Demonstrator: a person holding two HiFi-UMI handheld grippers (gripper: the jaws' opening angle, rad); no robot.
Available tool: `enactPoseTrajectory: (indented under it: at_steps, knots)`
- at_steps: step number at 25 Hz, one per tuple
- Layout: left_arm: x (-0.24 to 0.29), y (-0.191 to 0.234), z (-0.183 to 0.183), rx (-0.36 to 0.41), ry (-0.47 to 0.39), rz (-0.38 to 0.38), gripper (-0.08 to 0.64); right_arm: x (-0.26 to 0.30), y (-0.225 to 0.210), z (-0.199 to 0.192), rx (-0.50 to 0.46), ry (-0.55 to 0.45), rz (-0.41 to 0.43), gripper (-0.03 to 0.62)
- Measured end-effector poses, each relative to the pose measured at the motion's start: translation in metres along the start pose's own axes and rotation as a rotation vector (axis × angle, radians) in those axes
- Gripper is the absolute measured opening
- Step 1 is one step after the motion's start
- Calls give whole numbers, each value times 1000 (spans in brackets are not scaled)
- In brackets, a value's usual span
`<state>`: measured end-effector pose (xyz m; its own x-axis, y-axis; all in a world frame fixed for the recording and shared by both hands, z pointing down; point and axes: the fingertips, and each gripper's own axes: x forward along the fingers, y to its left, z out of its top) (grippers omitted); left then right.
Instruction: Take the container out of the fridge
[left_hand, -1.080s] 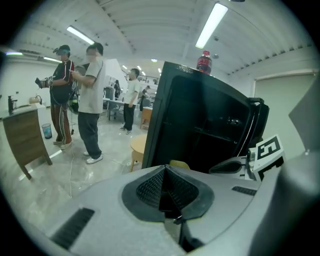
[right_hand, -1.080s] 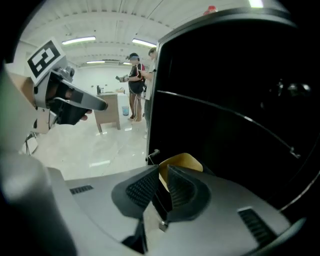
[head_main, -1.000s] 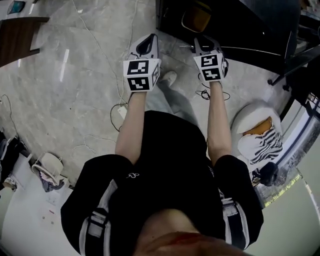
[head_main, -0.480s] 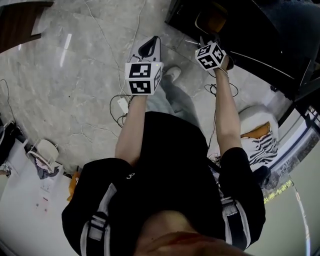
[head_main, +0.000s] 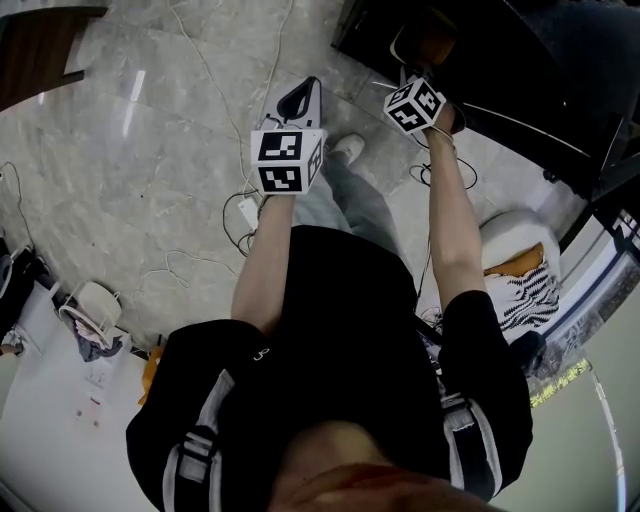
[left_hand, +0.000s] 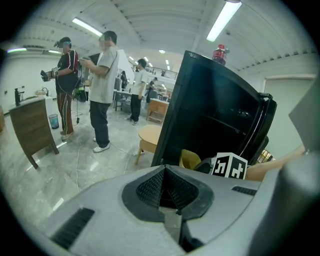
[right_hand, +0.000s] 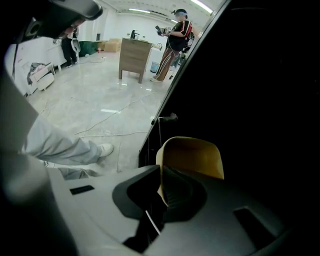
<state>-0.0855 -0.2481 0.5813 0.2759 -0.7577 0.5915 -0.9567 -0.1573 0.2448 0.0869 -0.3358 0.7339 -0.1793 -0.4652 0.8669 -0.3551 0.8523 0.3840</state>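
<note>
A black fridge (head_main: 520, 60) stands open in front of me, dark inside. A yellow container (head_main: 425, 40) sits low in it, and it also shows in the left gripper view (left_hand: 189, 159). My right gripper (head_main: 425, 70) reaches into the fridge. In the right gripper view its jaws (right_hand: 160, 175) are closed on the container's (right_hand: 192, 157) near left rim. My left gripper (head_main: 303, 90) hangs over the floor to the left of the fridge, shut and empty (left_hand: 164, 172). The fridge's other contents are lost in the dark.
Cables (head_main: 215, 90) trail over the marble floor. A white seat with a striped cloth (head_main: 520, 275) stands at my right. A round wooden table (left_hand: 150, 134), a wooden cabinet (right_hand: 134, 57) and several standing people (left_hand: 102, 90) are farther off. A red bottle (left_hand: 220, 52) tops the fridge.
My right gripper has moved forward from outside the fridge into its opening, up to the yellow container. The left gripper has barely shifted.
</note>
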Motion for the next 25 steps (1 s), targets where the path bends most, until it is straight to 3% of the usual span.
enactPoseTrajectory:
  at_steps: [7,13,20,25]
  knots:
    - [-5,-20,9,25,-27,-44,8,-54,1,28,248,-163,2,18]
    - [-20,-48,27,64,-74,-94,8,-122,-1,39,669,-363,29,17]
    - [-40,-86,69,127,-164,-154,8,-202,0,50,936,-518,33,17]
    - [-48,-118,108,178,-244,-203,8,-248,-21,49,1161,-697,88,17]
